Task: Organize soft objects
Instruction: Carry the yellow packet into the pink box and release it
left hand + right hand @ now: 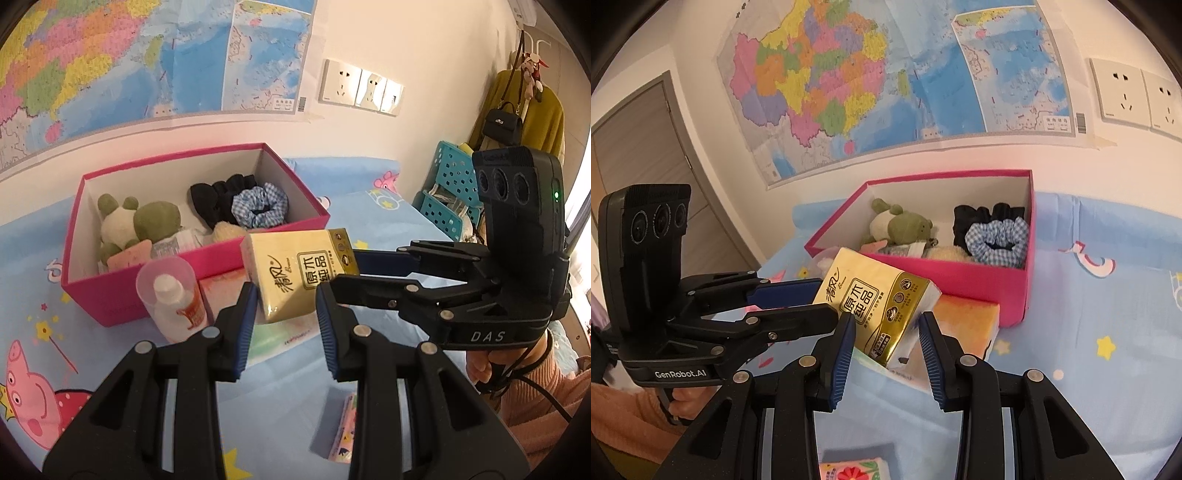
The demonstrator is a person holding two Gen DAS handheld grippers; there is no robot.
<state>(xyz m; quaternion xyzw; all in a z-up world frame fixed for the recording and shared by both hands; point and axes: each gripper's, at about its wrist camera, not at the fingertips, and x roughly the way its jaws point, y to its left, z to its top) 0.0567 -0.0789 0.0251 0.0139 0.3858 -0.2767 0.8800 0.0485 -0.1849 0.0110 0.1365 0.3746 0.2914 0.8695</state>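
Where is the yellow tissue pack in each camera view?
Left wrist view: the yellow tissue pack sits at centre, held between both grippers, just in front of the pink box.
Right wrist view: the pack is at centre, slightly left, tilted.
Shared landmark: the blue checked scrunchie inside the box.

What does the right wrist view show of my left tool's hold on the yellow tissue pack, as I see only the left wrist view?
Observer: Side on, the left tool clamps the tissue pack at its far end, from above and below.
Operator: And its near end?
Observer: A white end face sits between the fingers of the right tool.
Operator: What is left of the map?
Observer: A grey door.
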